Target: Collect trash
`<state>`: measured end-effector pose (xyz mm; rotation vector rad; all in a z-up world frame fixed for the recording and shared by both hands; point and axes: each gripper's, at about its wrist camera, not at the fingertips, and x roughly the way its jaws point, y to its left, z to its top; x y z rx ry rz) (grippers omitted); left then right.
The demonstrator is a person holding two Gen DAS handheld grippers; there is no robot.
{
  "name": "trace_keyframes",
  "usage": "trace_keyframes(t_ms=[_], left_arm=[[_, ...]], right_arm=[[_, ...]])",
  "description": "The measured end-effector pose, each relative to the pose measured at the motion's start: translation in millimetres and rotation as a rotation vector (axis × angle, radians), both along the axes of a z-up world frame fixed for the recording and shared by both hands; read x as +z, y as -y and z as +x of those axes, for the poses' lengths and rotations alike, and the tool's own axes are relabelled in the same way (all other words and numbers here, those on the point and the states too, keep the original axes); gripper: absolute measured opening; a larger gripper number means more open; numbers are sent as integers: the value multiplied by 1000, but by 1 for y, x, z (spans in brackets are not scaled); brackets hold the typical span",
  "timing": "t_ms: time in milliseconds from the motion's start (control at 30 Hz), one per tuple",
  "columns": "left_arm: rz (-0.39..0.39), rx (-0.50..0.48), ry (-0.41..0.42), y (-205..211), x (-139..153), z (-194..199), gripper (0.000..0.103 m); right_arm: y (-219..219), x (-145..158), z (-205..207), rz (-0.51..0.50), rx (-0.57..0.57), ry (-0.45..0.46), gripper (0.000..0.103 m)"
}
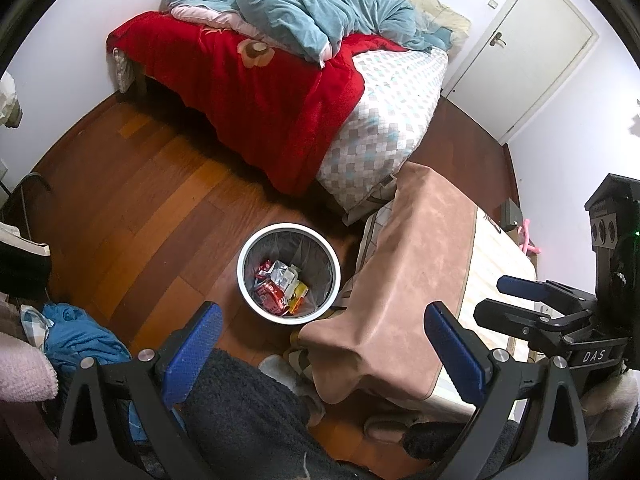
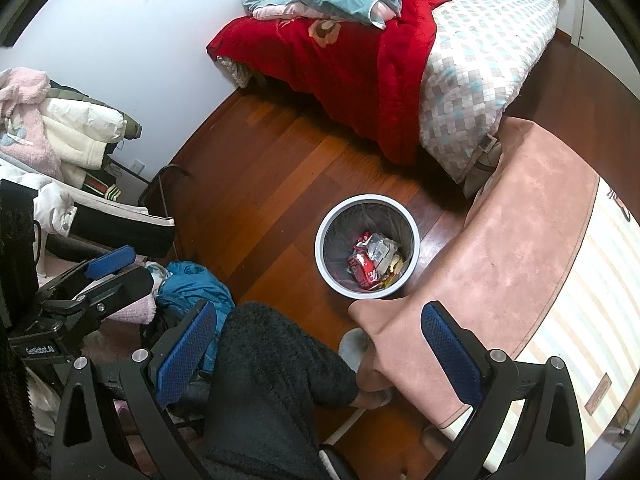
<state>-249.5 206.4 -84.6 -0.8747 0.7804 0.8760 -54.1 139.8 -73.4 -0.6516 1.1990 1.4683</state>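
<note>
Both your left gripper (image 1: 324,352) and right gripper (image 2: 320,350) gape empty; pinch the light, crinkly wrappers (image 1: 282,286) (bin-bound) by an edge.

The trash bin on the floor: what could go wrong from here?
1. The trash bin stands close to the hanging tablecloth; a low reach might snag the cloth.
2. Both hand-held grippers, left and right, are open and empty, and no loose trash is visible outside the bin, so more searching may be needed.
</note>
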Motion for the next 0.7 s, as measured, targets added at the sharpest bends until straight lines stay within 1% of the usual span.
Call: trace_keyframes(t_ms=[700], left_arm=[[-2,4,0,0,-1,-2,103]], right_arm=[[-1,0,-6,-3,17,-2,103]])
